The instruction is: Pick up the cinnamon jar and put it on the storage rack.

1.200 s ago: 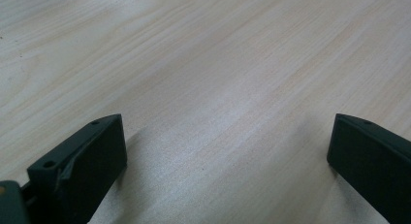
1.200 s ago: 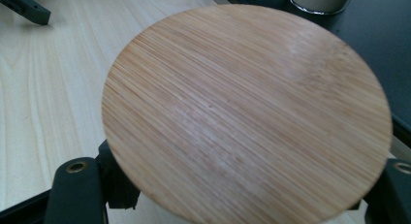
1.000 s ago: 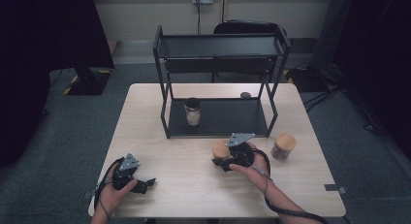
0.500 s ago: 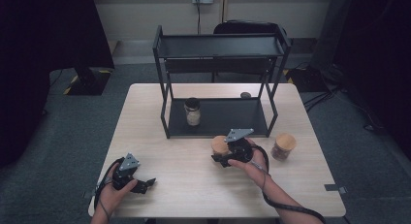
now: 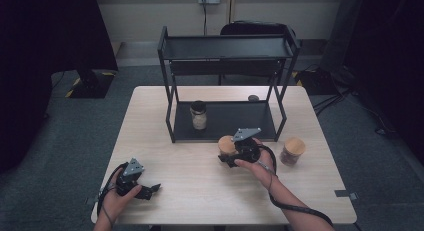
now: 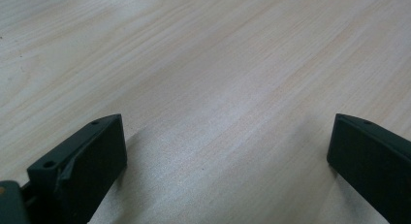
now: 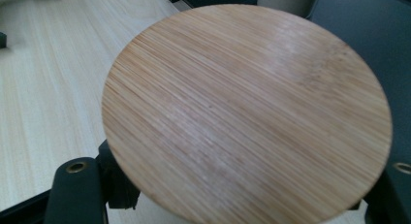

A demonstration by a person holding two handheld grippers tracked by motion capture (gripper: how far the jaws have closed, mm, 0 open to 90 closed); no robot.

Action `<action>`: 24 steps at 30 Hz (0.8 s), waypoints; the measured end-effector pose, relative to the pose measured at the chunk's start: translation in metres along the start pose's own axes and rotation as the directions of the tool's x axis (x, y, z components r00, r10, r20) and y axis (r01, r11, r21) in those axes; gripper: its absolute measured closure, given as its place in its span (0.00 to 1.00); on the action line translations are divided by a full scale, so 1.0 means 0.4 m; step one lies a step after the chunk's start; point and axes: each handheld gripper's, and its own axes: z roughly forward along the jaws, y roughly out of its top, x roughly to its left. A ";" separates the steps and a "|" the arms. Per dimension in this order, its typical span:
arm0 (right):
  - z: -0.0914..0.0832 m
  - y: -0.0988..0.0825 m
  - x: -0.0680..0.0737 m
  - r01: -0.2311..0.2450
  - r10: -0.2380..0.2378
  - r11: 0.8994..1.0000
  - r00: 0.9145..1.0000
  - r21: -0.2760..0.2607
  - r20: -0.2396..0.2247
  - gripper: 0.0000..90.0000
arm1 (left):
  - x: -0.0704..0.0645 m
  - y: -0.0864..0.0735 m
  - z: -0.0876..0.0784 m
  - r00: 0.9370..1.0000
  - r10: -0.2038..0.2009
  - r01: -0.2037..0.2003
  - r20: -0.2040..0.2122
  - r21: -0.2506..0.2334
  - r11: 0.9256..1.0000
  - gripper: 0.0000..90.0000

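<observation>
A jar with a round bamboo lid (image 7: 247,112) is clamped in my right gripper (image 5: 229,154), just in front of the black two-tier rack (image 5: 226,47). In the high view the same jar (image 5: 226,144) sits near the rack's lower shelf edge, held by the person's right hand. The black jaws stand on both sides of the jar below its lid. My left gripper (image 5: 150,191) rests near the table's front left with its jaws wide apart. Between its fingers (image 6: 92,156) lies bare wood.
A glass jar with a dark lid (image 5: 198,115) stands on the rack's lower shelf at the left. Another bamboo-lidded jar (image 5: 292,150) stands on the table (image 5: 150,126) right of my right hand. A small dark round object (image 5: 253,97) lies behind the rack.
My right gripper has carried the bamboo-lidded jar a little way toward the rack. The left gripper has stayed where it was.
</observation>
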 end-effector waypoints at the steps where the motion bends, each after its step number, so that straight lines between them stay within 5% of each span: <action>1: 0.002 0.001 0.000 0.004 -0.004 1.000 1.000 0.004 0.005 0.28 | 0.000 0.000 0.000 1.000 0.000 0.000 0.000 0.000 1.000 0.00; 24: 0.023 0.031 -0.035 -0.029 0.029 1.000 0.999 -0.002 0.026 0.28 | 0.000 0.000 0.000 1.000 0.000 0.000 0.000 0.000 1.000 0.00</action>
